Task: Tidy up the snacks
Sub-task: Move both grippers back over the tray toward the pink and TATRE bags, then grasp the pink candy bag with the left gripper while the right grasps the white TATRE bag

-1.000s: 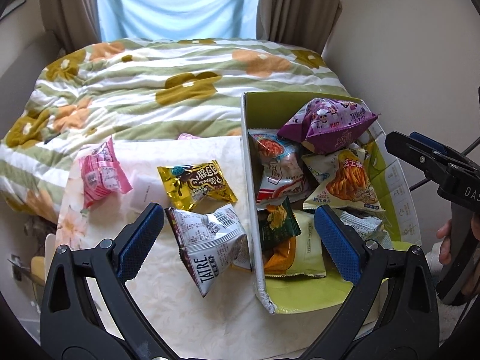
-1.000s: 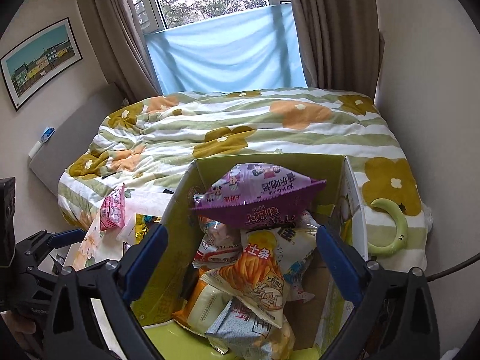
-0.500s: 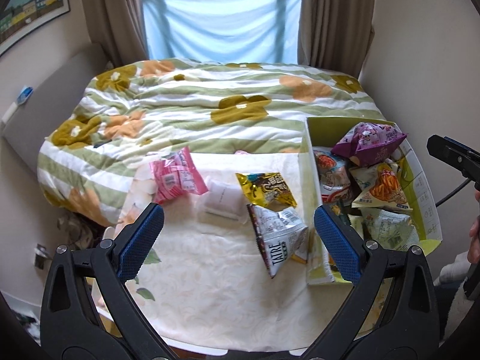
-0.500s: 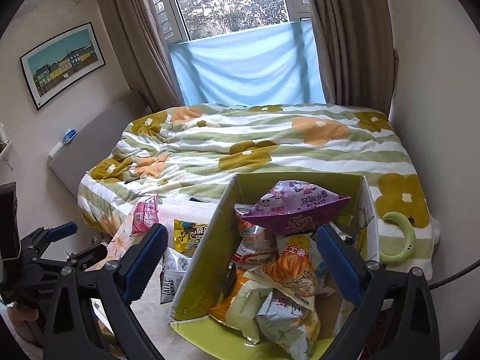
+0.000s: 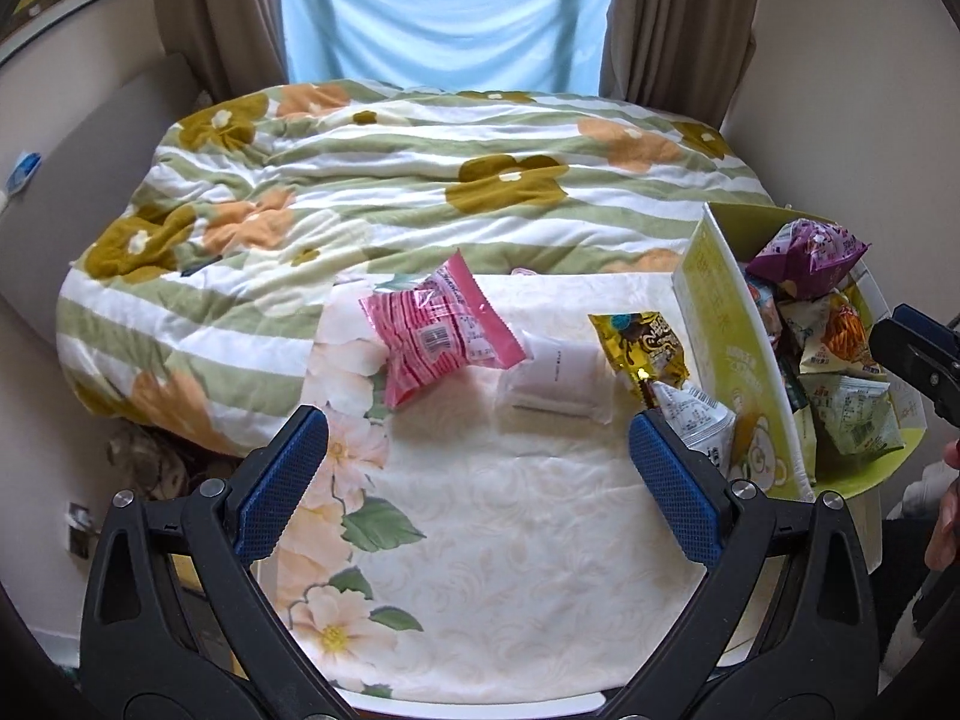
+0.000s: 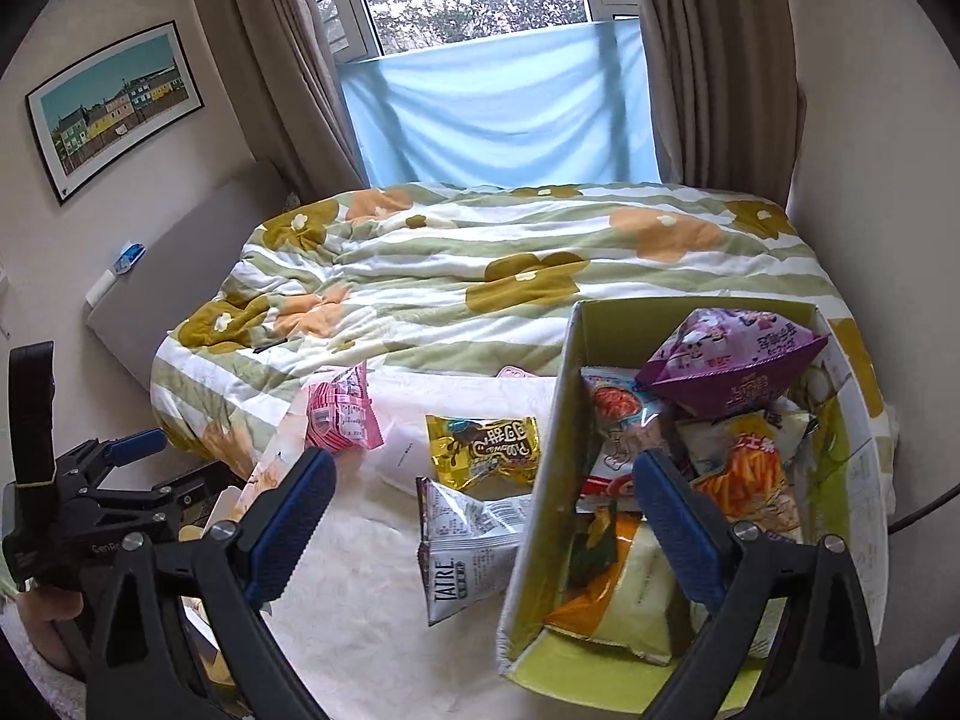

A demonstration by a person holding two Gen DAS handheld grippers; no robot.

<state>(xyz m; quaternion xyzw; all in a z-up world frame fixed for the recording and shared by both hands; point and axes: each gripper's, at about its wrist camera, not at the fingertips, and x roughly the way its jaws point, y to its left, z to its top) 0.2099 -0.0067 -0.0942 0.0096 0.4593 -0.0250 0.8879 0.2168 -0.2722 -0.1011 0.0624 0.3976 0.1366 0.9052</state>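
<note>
A yellow-green cardboard box [image 6: 543, 450] [image 5: 729, 324] on the right holds several snack bags, a purple one [image 6: 735, 369] on top. On the cream floral cloth [image 5: 480, 540] left of it lie a pink packet [image 5: 435, 333] [image 6: 342, 411], a white packet [image 5: 555, 378], a gold packet [image 5: 639, 342] [image 6: 483, 441] and a silver TAITRE bag [image 6: 465, 546] [image 5: 696, 423]. My left gripper [image 5: 477, 483] hangs open above the cloth, nothing between its fingers. My right gripper [image 6: 483, 534] is open too, straddling the box's left wall above the silver bag.
A bed with a green-striped flowered quilt [image 5: 390, 180] fills the space behind the cloth. Beyond it are a window with a blue sheet [image 6: 504, 102] and brown curtains. A framed picture [image 6: 114, 108] hangs on the left wall. A person's hand [image 5: 948, 522] shows at the right edge.
Both grippers have drawn back and swung left. The left wrist view went from over the box to the cloth's middle; the right wrist view now takes in the loose packets too. Both stay open.
</note>
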